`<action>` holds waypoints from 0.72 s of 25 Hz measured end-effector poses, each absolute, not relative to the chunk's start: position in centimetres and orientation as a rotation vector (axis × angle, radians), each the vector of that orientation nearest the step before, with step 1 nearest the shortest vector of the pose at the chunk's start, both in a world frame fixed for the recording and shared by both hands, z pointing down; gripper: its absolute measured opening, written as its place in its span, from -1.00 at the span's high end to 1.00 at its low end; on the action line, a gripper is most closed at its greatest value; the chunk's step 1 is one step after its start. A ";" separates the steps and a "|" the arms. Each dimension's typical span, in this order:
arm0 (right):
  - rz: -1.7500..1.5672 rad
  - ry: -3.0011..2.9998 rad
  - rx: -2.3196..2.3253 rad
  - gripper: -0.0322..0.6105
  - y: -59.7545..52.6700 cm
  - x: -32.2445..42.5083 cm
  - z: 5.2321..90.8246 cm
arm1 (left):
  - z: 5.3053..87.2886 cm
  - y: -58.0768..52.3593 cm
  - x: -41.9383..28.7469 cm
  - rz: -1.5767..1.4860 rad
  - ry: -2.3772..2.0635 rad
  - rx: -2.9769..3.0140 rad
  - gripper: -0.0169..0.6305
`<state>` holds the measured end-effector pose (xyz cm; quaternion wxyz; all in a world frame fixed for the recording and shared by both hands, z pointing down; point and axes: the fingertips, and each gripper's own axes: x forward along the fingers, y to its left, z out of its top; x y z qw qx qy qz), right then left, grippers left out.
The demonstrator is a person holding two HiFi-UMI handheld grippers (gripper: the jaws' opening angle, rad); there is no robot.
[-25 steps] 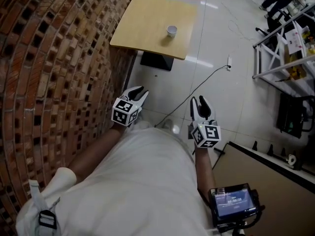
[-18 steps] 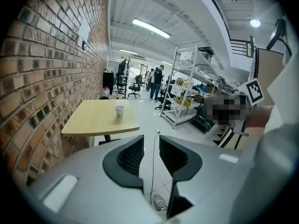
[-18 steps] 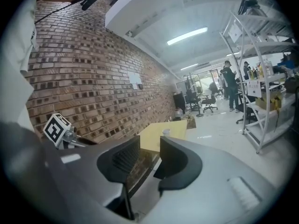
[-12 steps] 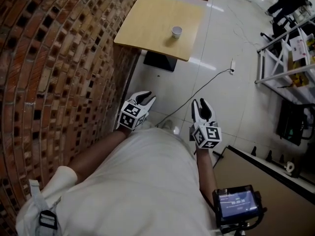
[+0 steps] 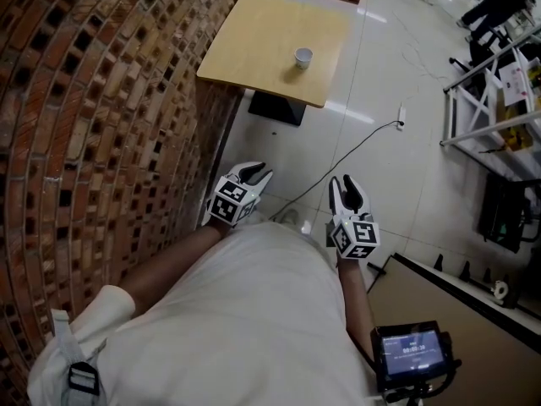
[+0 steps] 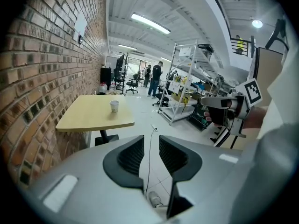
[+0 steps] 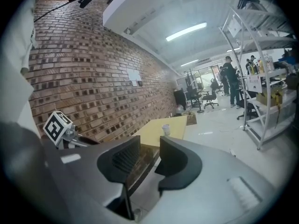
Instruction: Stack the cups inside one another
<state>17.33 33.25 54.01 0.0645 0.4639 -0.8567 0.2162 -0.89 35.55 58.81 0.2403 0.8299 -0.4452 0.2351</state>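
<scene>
We hold the left gripper (image 5: 256, 172) and the right gripper (image 5: 343, 184) partly open, with nothing between their jaws. The cup (image 5: 303, 56) stands upright by the desk's (image 5: 254, 49) right edge, well ahead of both and roughly midway between them; neither hand looks clearly nearer.

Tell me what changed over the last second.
The left gripper drifted slightly lower and toward the right gripper, which sank a little. Nothing was grasped or released: both grippers stay open and empty, and the cup stays on the table.
</scene>
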 end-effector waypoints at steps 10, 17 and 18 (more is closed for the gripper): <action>0.650 -2.578 1.391 0.53 33.3 17.5 55.3 | 59.1 35.6 0.1 0.680 -1.179 2.290 0.58; 0.507 -2.551 1.284 0.65 33.6 16.6 55.4 | 59.1 35.1 0.4 0.684 -1.172 2.301 0.58; 0.503 -2.557 1.278 0.66 33.6 16.4 55.2 | 59.1 35.0 0.4 0.686 -1.171 2.302 0.58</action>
